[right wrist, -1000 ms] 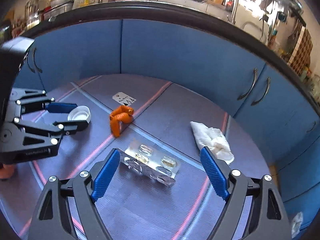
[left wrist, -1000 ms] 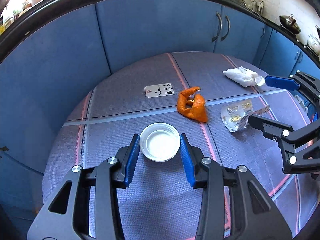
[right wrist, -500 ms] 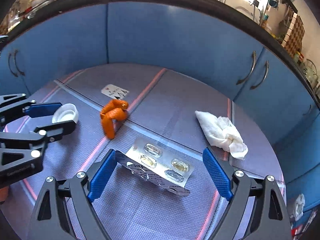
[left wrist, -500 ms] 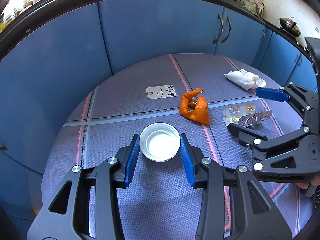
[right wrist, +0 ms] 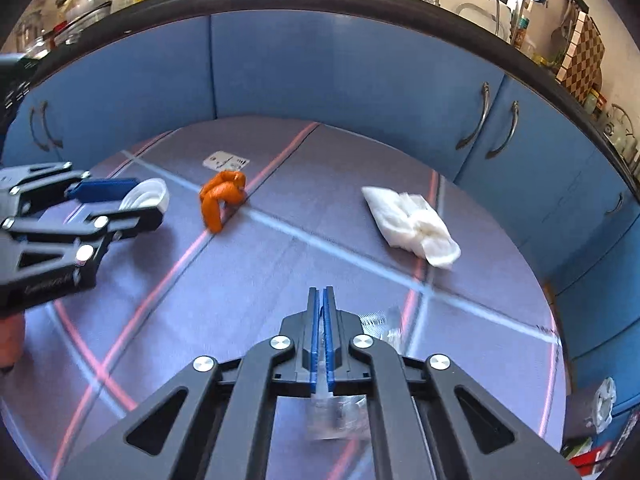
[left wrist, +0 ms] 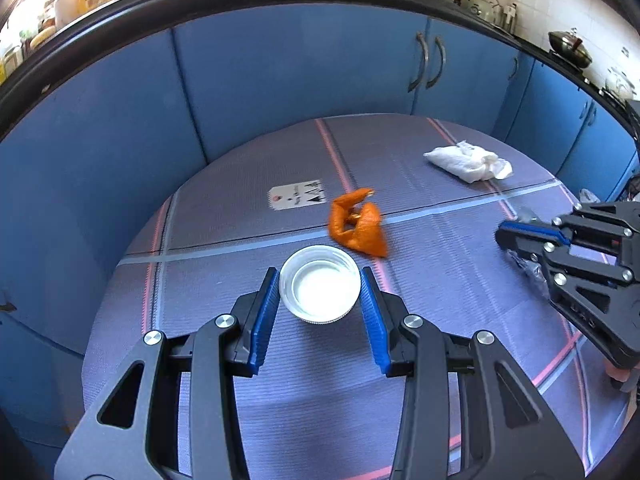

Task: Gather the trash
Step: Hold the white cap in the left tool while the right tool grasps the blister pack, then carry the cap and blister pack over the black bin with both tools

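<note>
My left gripper (left wrist: 319,292) holds a white plastic lid (left wrist: 319,290) between its blue pads just above the grey striped mat (left wrist: 440,264); both pads touch the lid's rim. My right gripper (right wrist: 322,300) is shut on a clear pill blister pack (right wrist: 340,416), which hangs crumpled below and beside the jaws. In the left wrist view the right gripper (left wrist: 508,236) sits at the right with the pack (left wrist: 528,272) under it. An orange peel (left wrist: 356,226) lies just beyond the lid. A crumpled white tissue (right wrist: 412,224) lies further right.
A small white paper tag (left wrist: 298,198) lies on the mat behind the peel. Blue cabinet doors (right wrist: 320,76) curve round the far side of the mat. A white scrap (right wrist: 604,400) lies off the mat at lower right.
My right gripper closed on the blister pack and lifted it off the mat, pulling back to the right. My left gripper stayed around the lid, now closed a little tighter on it.
</note>
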A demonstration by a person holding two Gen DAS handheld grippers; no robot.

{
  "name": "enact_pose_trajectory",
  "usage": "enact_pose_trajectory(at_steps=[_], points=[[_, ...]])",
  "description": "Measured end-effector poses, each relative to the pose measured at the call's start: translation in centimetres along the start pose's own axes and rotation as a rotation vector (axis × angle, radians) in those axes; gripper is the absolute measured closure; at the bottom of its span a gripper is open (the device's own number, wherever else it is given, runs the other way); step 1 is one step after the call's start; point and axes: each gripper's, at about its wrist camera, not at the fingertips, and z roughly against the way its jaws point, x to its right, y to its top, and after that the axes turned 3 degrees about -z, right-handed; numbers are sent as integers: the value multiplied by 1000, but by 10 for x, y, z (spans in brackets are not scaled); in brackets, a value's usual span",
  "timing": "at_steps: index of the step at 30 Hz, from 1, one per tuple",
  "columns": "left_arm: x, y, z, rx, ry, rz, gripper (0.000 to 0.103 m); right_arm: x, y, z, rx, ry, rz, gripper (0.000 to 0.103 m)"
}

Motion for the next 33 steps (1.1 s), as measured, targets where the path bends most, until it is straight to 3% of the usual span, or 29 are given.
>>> enact_pose_trajectory(at_steps=[5, 23, 33], points=[[19, 5, 7, 12, -16, -23, 62, 16, -17, 26, 15, 21, -18, 102], [132, 24, 33, 61, -101, -176, 62, 93, -77, 128, 108, -24, -172, 102], [214, 33, 45, 91, -179, -298, 62, 136, -119, 179, 145, -117, -248, 102]])
